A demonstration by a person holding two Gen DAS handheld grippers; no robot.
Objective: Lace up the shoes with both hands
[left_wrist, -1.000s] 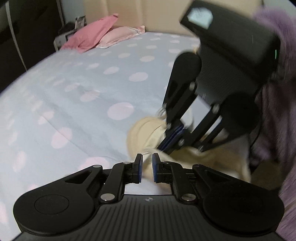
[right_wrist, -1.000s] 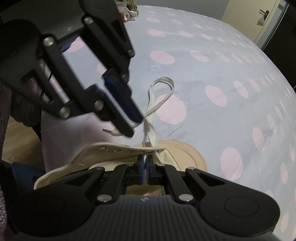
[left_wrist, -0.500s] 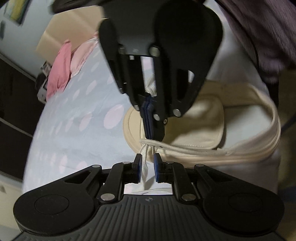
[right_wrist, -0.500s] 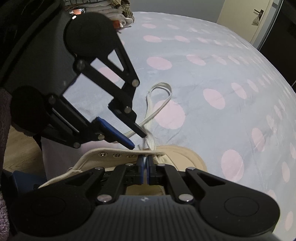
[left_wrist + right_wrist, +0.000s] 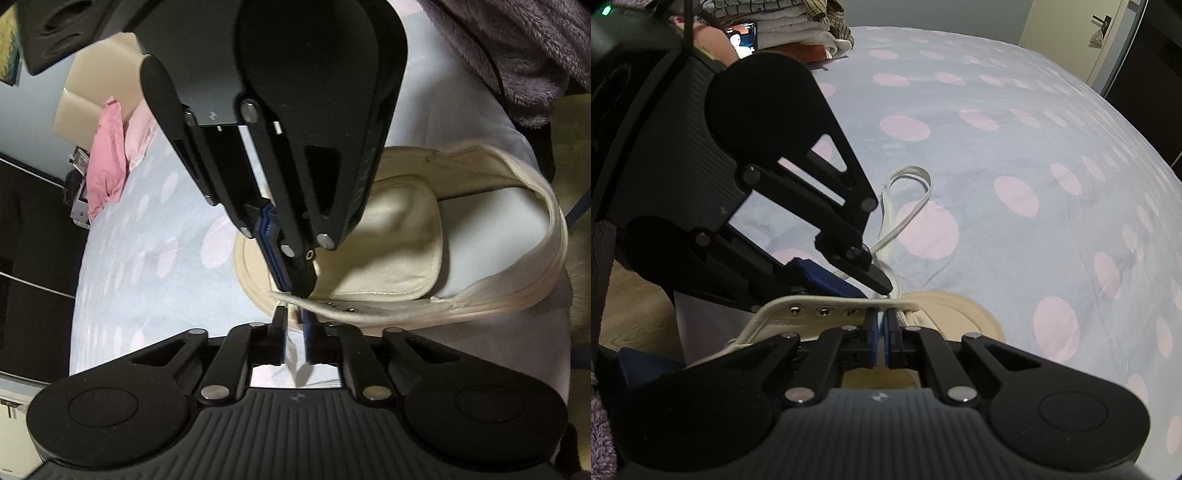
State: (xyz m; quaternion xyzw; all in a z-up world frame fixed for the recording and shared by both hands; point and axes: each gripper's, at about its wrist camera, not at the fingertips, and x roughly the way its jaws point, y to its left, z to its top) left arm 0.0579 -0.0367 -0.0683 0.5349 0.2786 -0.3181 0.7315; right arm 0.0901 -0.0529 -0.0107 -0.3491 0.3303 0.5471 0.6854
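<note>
While the shoe (image 5: 399, 236) lies on the bed (image 5: 1015, 122) near its edge, its open mouth holds only the tongue (image 5: 391, 243), folded flat inside. Along the near flap a row of eyelets (image 5: 822, 312) shows, bare of lace. The lace (image 5: 905, 218) runs out from the toe end and loops over the dotted sheet.

The right claw (image 5: 881, 332) is pinched nearly shut at the eyelet flap; whether it grips the flap or the lace I cannot tell. The left claw (image 5: 294, 334) stands slightly open, with a gap between its pads, just at the shoe's side where a lace strand (image 5: 332, 308) crosses. It has hold of nothing that shows.

Each claw fills much of the other's view and hides part of the shoe. Pink pillows (image 5: 107, 155) lie at the bed's far end, folded clothes (image 5: 798, 29) and a phone (image 5: 742, 38) at another corner. A purple fleece sleeve (image 5: 517, 48) hangs above the shoe.
</note>
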